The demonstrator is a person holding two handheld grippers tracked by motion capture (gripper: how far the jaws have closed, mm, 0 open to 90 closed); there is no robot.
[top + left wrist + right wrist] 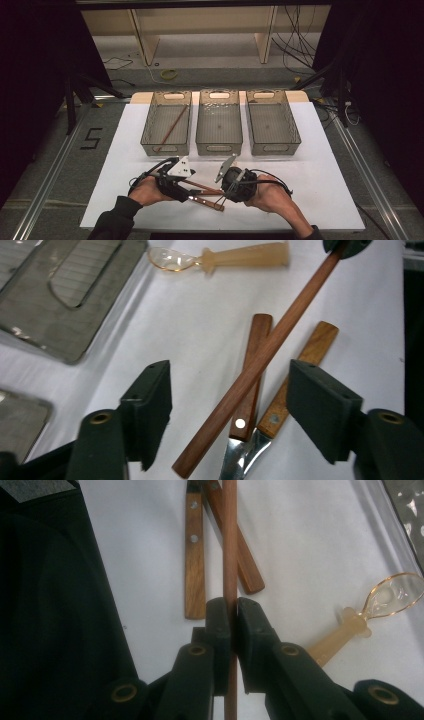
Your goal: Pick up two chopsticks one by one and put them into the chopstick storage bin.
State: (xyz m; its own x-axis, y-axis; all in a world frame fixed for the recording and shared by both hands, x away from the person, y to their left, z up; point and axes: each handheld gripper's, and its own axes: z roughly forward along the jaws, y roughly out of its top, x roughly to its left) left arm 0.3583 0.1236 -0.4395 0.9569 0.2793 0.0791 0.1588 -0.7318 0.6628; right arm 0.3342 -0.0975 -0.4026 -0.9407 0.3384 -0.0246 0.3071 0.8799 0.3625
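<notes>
A flat white table with a matte surface is seen from above, and three rectangular baskets of translucent grey, ribbed plastic are set in a row at its far side. A thin brown stick is laid slantwise in the left basket; the middle basket and the right basket stand beside it.

Near the front edge, the right gripper is seen with its black, blocky jaws clamped together on a smooth, round wooden rod of reddish brown. The rod is held slanted above two pieces of cutlery with flat wooden handles, riveted, and shiny metal necks; these are lying on the table, crossed at the necks.

The left gripper is held with its jaws apart on either side of the rod's free end, and the pads are not pressed on it; no earlier picture is given.

A small amber plastic spoon, glossy and see-through at the bowl, is lying just beyond the handles.
</notes>
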